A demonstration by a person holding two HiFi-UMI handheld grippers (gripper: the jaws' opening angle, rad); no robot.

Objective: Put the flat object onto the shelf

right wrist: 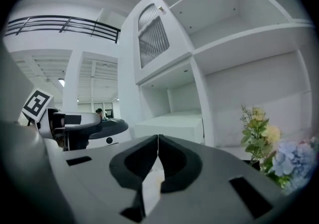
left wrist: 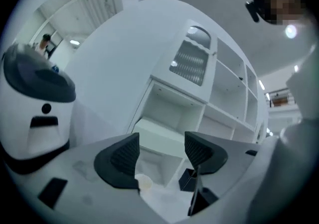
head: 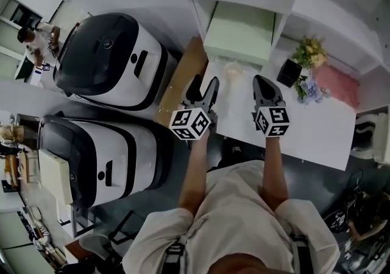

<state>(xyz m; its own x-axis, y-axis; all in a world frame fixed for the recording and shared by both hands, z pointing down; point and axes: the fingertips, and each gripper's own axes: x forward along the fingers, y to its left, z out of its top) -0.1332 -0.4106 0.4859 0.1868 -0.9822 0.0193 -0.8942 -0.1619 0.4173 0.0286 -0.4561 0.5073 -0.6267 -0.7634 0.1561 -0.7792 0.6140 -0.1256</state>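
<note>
Reading it as done: flat box (head: 239,33) sat in shelf (head: 281,25); my left gripper (left wrist: 162,151) gaped, right gripper (right wrist: 158,149) pinched together, both empty.

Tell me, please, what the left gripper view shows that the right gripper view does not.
Only the left gripper view: the left gripper with its jaws apart and empty, and a small pale cup beyond them. Only the right gripper view: the right gripper with its jaws together on nothing, and flowers at the right. Both: the white shelf unit with a pale box in a lower compartment.
</note>
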